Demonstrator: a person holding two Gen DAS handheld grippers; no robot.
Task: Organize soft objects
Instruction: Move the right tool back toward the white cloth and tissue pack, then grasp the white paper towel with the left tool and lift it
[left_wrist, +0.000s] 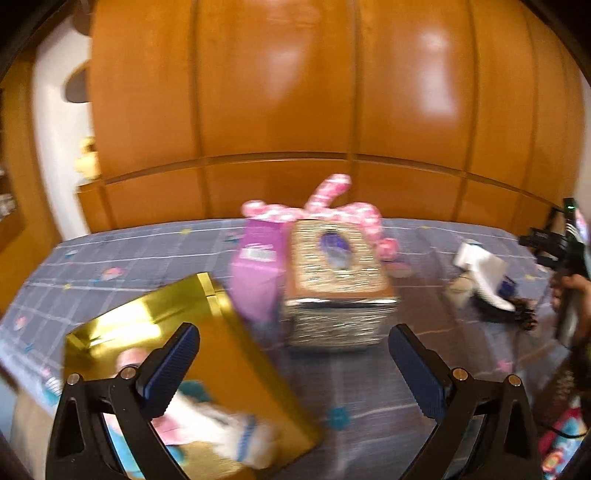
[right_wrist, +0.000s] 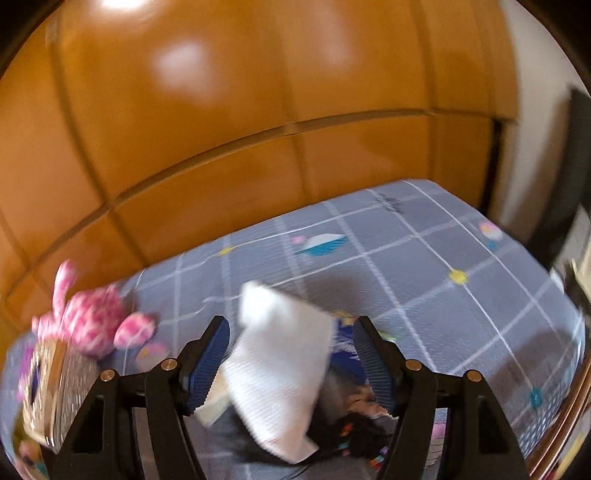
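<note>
A pink-and-white plush toy (left_wrist: 332, 206) lies at the back of the bed, behind a silver glitter box (left_wrist: 338, 284) and a purple box (left_wrist: 258, 266). A gold box (left_wrist: 207, 332) with soft items inside (left_wrist: 221, 424) sits under my left gripper (left_wrist: 295, 369), which is open and empty. My right gripper (right_wrist: 291, 354) is open around a white cloth (right_wrist: 280, 373) lying on dark fabric items (right_wrist: 354, 424); its pads do not touch the cloth. The plush also shows in the right wrist view (right_wrist: 92, 317).
The bed has a grey checked sheet (right_wrist: 406, 251). A glossy wooden wardrobe (left_wrist: 314, 92) stands close behind the bed. The right gripper and hand (left_wrist: 565, 266) show at the right edge. A colourful bag (left_wrist: 561, 443) sits low at the right.
</note>
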